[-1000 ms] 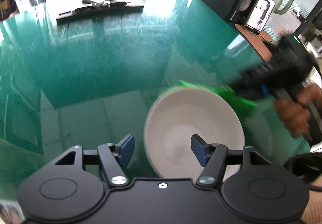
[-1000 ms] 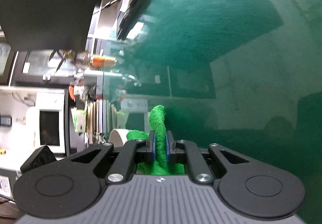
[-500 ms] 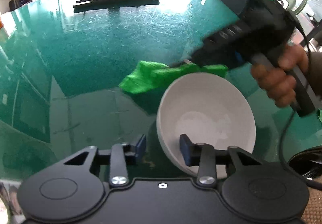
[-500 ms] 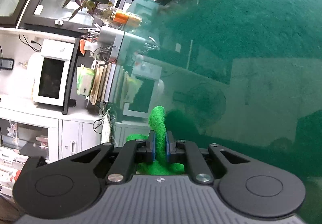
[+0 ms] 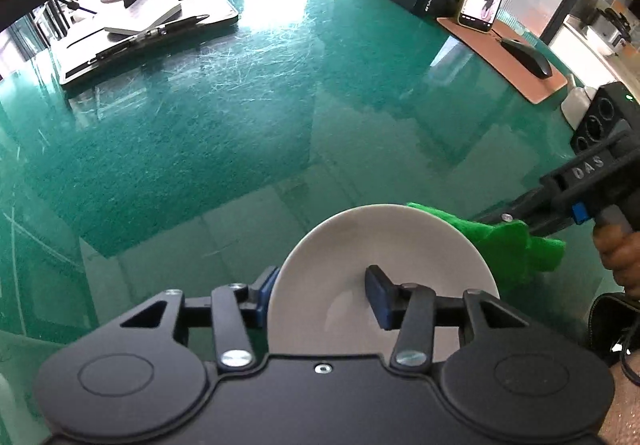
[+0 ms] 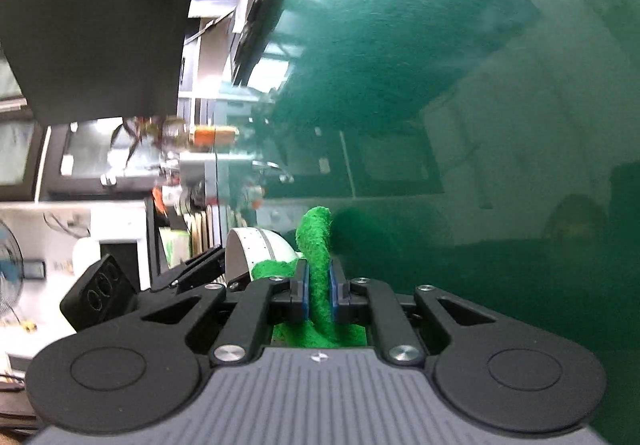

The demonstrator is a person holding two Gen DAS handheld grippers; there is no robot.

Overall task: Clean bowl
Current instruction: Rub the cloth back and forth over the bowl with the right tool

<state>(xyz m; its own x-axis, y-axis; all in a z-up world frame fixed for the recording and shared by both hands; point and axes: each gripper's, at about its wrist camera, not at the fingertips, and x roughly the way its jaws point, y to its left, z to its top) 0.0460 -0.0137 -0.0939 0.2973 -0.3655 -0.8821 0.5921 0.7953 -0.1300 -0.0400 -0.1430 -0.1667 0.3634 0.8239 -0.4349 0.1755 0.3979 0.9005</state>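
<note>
left claw [image 5: 322, 295] clamped across bowl [image 5: 380, 245] rim, bowl tilted off counter [image 5: 240, 105] | right claw [image 6: 319, 295] pinching green cloth [image 6: 316, 245] | cloth swung from bowl's 11 to 3 o'clock: wiping outside wall

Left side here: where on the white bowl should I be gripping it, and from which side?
Grip the white bowl at its thin near rim, coming from the camera side, one finger inside and one outside, as the left gripper does now. That keeps the far rim free for the green cloth.
</note>
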